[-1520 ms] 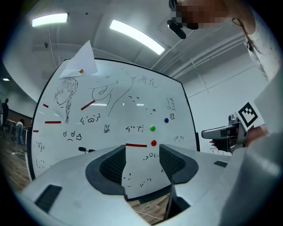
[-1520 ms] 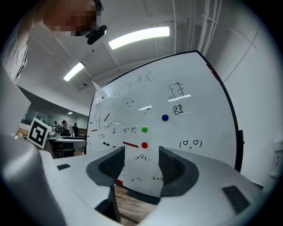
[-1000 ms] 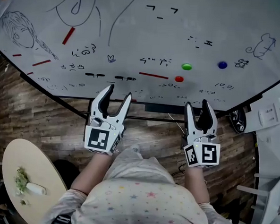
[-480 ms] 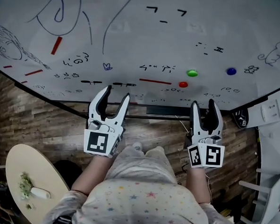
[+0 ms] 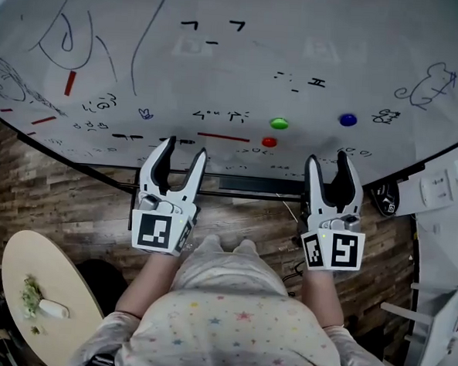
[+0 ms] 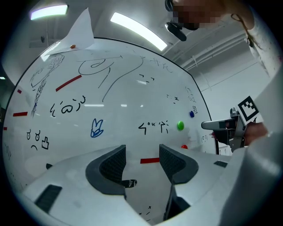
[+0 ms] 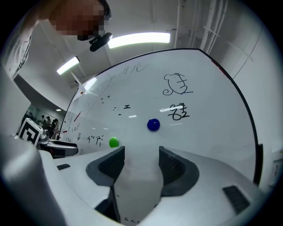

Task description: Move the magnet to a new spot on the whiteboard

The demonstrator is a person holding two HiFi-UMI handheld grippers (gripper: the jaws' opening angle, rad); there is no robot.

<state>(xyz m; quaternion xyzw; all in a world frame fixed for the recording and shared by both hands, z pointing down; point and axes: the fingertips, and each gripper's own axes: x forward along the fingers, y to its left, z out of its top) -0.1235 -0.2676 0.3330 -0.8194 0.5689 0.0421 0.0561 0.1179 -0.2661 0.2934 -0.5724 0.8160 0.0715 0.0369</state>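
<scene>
- So, facing the whiteboard point(image 5: 243, 71) with both tools held up near its bottom edge, side by side.
- Nothing gripped in the left tool point(image 5: 185, 146): jaws spread wide, just board scribbles and a red strip point(image 6: 150, 160) showing through the gap.
- Same deal with the right tool point(image 5: 327, 157): wide apart, empty, only bare board between the jaws.
- Three round magnets stuck on the board, none touched by either tool: green magnet point(image 5: 279, 123), red magnet point(image 5: 269, 142) just below it, blue magnet point(image 5: 347, 120) further right.
- Seen along the right tool, blue just above the gap, green off to the left.
- Down at lower left, a round table point(image 5: 23, 259) with some small bits on it, too small to make out.
</scene>
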